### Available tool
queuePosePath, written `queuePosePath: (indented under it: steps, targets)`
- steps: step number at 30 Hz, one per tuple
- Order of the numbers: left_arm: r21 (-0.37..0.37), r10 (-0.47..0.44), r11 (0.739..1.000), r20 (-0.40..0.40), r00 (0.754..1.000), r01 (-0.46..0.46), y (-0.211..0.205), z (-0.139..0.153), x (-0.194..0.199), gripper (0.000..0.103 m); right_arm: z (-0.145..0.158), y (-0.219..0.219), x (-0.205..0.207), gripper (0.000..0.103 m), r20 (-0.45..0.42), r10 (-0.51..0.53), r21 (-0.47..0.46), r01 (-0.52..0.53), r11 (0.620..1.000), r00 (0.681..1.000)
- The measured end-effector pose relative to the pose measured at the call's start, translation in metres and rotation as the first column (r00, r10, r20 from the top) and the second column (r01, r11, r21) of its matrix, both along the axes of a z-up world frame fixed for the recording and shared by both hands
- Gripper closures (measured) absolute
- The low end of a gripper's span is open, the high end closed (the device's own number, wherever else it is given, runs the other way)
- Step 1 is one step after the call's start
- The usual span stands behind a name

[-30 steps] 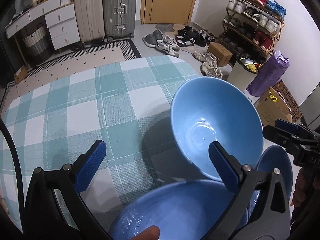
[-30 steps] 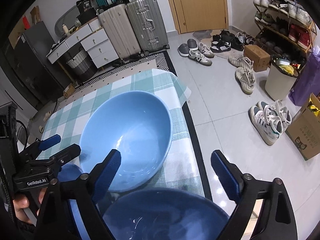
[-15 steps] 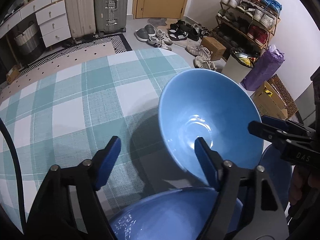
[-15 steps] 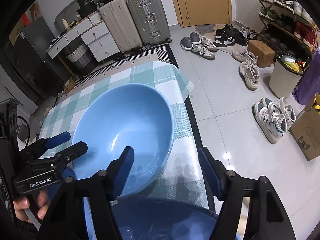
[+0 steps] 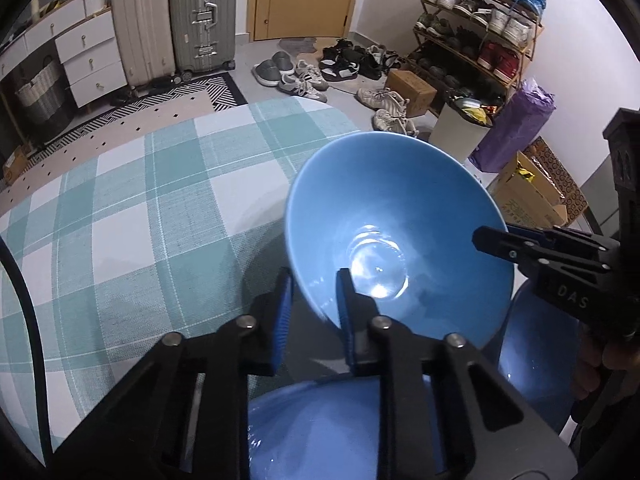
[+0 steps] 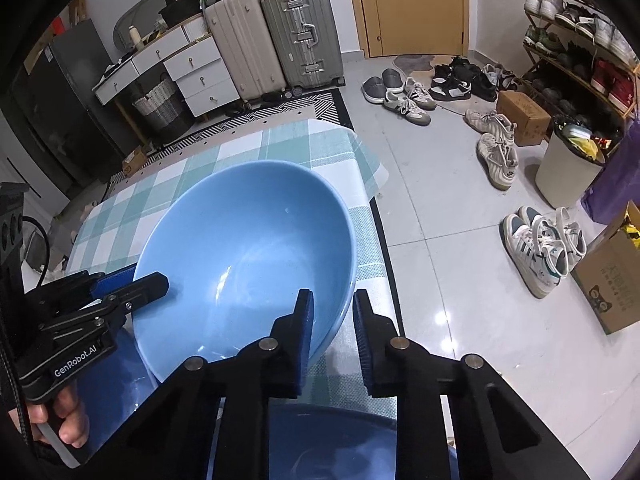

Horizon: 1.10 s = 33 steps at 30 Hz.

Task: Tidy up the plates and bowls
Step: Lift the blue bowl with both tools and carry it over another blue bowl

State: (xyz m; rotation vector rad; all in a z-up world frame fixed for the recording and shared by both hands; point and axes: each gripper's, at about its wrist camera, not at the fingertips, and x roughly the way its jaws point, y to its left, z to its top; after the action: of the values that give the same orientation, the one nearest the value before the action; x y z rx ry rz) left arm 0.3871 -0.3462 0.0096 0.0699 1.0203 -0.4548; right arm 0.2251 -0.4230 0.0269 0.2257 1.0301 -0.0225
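A large light blue bowl [image 5: 400,232] is held tilted above the checked tablecloth [image 5: 140,208]. My left gripper [image 5: 314,280] is shut on the bowl's near rim. My right gripper [image 6: 332,302] is shut on the opposite rim of the same bowl [image 6: 248,252]. In the left wrist view the right gripper [image 5: 492,240] reaches the bowl from the right. In the right wrist view the left gripper [image 6: 148,284] reaches it from the left. A darker blue plate [image 5: 320,432] lies below my left gripper, and another blue dish [image 5: 528,344] sits at the right.
The table's right edge [image 6: 376,240] drops to a tiled floor with several shoes [image 6: 540,248]. Suitcases [image 5: 200,16], white drawers [image 5: 88,52], a shoe rack [image 5: 480,20], a white bin [image 5: 456,132] and cardboard boxes [image 5: 532,196] stand around.
Both grippers have closed from wide open onto the light blue bowl's rim, one at each side. The bowl now sits a little higher and more tilted.
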Motion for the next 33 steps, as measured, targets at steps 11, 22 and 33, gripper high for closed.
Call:
queuePosePath:
  steps: [11, 22, 33]
  targets:
    - [-0.008, 0.006, 1.0, 0.027, 1.0, -0.006, 0.0, 0.008, -0.006, 0.086, 0.002, 0.003, -0.001, 0.085, 0.014, 0.004, -0.019, -0.003, 1.0, 1.0]
    - [-0.035, 0.008, 0.999, 0.051, 0.999, -0.006, 0.002, 0.022, -0.015, 0.086, 0.023, 0.004, -0.012, 0.085, 0.078, 0.008, -0.038, -0.005, 0.999, 0.997]
    - [-0.064, 0.012, 0.998, 0.111, 0.994, -0.005, 0.009, 0.062, -0.04, 0.087, 0.052, 0.011, -0.035, 0.085, 0.133, 0.015, -0.059, -0.007, 0.998, 0.991]
